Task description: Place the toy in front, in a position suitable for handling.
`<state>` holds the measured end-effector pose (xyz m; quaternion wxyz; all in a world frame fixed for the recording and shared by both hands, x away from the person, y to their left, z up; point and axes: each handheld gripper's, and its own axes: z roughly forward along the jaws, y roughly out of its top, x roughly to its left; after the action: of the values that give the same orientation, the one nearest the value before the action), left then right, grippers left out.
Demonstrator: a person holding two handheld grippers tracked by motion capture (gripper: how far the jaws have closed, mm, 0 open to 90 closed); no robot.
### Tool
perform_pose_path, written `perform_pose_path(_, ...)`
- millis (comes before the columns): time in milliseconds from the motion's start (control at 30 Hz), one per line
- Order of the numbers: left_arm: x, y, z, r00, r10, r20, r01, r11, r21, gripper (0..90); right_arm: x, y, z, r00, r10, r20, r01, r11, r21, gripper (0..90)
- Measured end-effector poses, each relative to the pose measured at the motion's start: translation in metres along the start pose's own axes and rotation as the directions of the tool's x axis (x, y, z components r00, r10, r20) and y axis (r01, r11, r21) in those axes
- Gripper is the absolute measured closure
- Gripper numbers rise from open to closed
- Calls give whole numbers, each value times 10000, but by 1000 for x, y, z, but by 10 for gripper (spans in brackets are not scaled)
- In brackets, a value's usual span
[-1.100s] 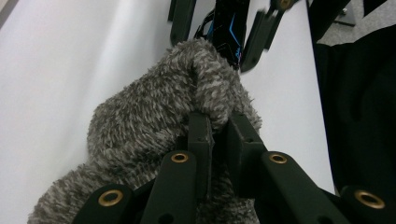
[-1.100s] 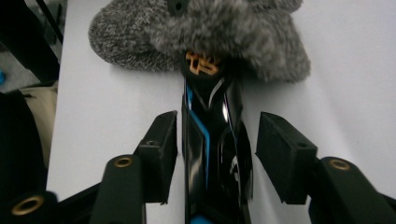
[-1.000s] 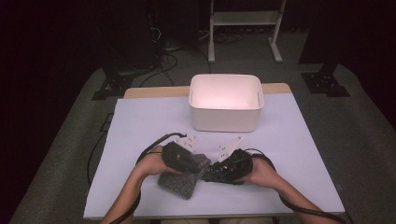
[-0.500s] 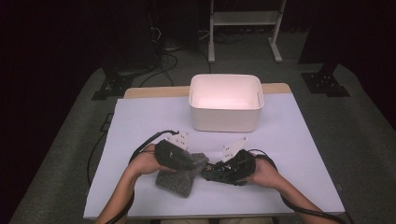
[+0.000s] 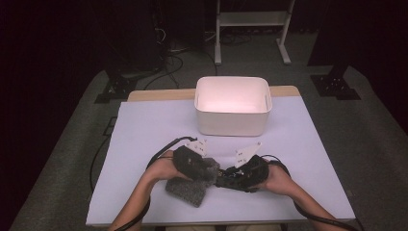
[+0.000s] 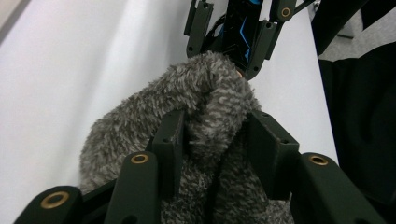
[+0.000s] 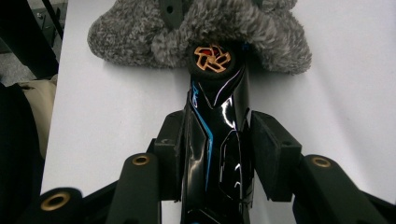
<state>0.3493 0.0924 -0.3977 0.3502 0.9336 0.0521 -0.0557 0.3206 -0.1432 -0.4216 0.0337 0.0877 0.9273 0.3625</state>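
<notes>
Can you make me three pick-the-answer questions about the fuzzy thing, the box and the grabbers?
1. Where does the white box stand?
A. behind both grippers, farther up the table
B. at the table's near edge
C. on the floor

2. What colour is the fuzzy cloth?
A. red
B. grey
C. yellow

3. What is the right gripper doing?
A. hanging open with nothing in it
B. clamping the box
C. clamping a shiny black object with blue lines

Answers: 1 A, the high view shows the box beyond both hands. 2 B, both gripper views show grey fluff. 3 C, its jaws press the object's sides, while the left gripper pinches the cloth.
</notes>
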Motion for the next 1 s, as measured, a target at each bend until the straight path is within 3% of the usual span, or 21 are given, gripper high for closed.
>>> perform_pose_path(200,3,-7,0,9995,-207,224,210,9997,-119,574,2,0,0,9999,-91,57,90,10000,33,565)
perform_pose_path(433,1,-14,6,9988,-129,479,146,9993,-348,764,0,2,0,10000,-16,-42,17,9997,227,562)
perform_pose_path(600,1,-13,5,9987,-130,494,143,9995,-273,783,-3,11,5,9991,259,-346,-232,9967,779,531)
perform_pose_path(733,-1,-11,5,9987,-31,512,45,9996,-265,794,-1,22,17,9986,172,-499,-106,9916,1288,498)
perform_pose_path(800,-1,-11,5,9985,-126,526,140,9996,-255,798,-1,27,23,9990,-3,-442,75,9866,1630,540)
perform_pose_path(900,-1,-14,3,9979,-236,595,255,9992,-308,803,1,28,22,9989,-352,-300,399,9839,1744,558)
perform_pose_path(1000,0,-19,-1,9981,-326,532,350,9983,-456,807,0,26,21,9990,-257,-357,311,9866,1602,560)
